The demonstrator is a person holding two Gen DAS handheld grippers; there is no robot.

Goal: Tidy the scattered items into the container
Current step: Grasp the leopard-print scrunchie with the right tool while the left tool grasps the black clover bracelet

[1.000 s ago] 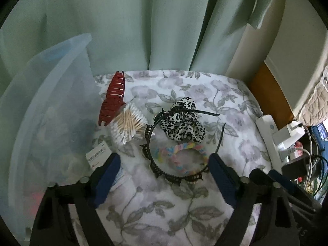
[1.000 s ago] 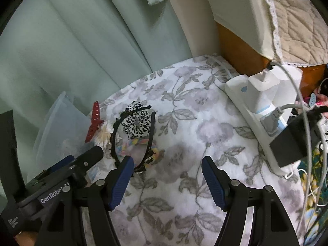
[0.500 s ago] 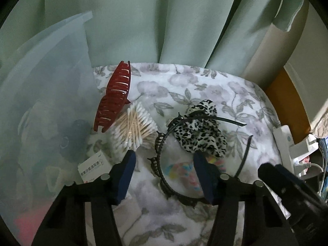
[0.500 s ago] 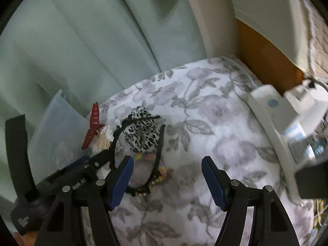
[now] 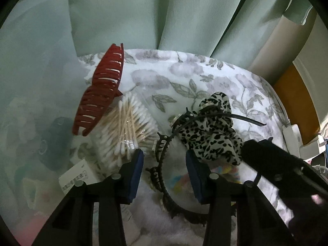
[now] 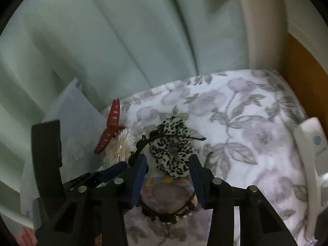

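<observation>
1. Black plastic toothed headband (image 5: 164, 160) lies at lower centre of both views, circling a pastel rainbow scrunchie (image 6: 184, 184), with a leopard-print fabric scrunchie (image 5: 211, 135) above.
2. Left gripper (image 5: 165, 172) straddles the band's left arc and right gripper (image 6: 168, 174) frames the scrunchies; both jaws have just been closing but stand apart, touching nothing.
3. This looks like a pickup; next, lower and pinch.
4. Translucent plastic container (image 5: 37, 94) waits at left.
5. Floral cloth (image 6: 246, 123) covers the surface; green curtain (image 5: 143, 12) behind.
</observation>
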